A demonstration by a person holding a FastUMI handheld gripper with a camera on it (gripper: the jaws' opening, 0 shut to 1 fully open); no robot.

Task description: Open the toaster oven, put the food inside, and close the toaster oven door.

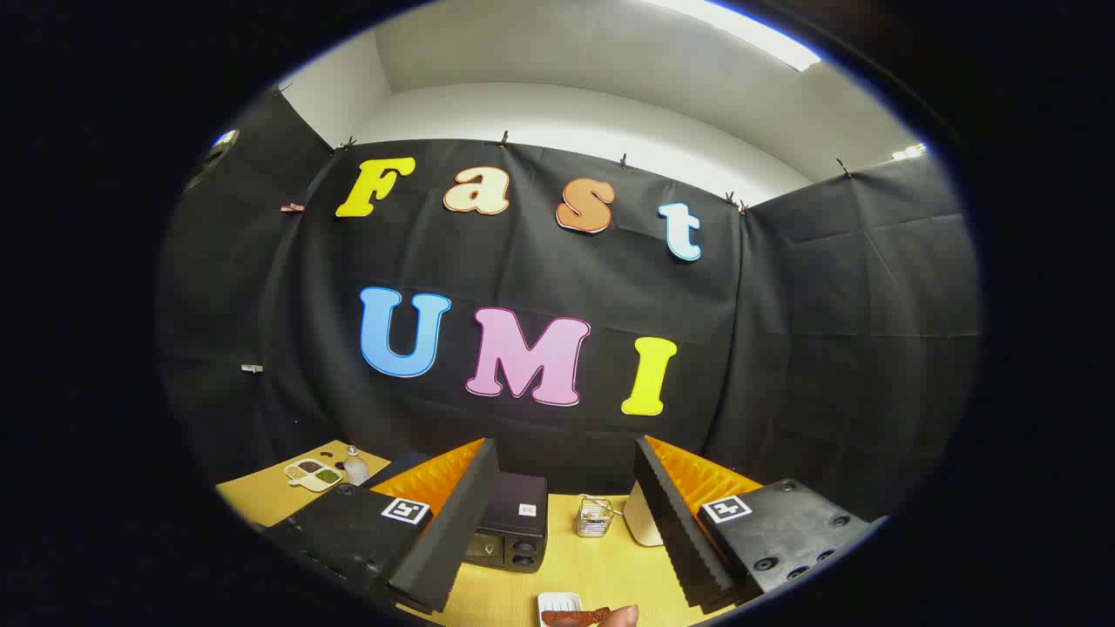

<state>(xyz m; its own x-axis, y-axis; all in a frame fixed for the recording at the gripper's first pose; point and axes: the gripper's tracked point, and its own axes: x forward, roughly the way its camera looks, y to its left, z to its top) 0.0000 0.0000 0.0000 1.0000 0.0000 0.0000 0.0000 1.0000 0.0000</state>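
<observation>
My gripper [564, 442] is open, its two fingers spread wide with nothing between them. It is held high above a wooden table [601, 566]. Just inside the left finger stands the black toaster oven [510, 527], seen from above and in front, with its door closed and knobs on its right side. Nearer to me, low between the fingers, a small white plate [557, 601] lies on the table. A brown strip of food [575, 616] rests at the plate's near edge, and a person's fingertip [624, 616] touches it.
A small glass holder [594, 515] stands right of the oven, and a white rounded object [645, 524] sits by the right finger. Beyond the left finger are a divided sauce dish [314, 475] and a small bottle [355, 466]. Black cloth walls close the booth.
</observation>
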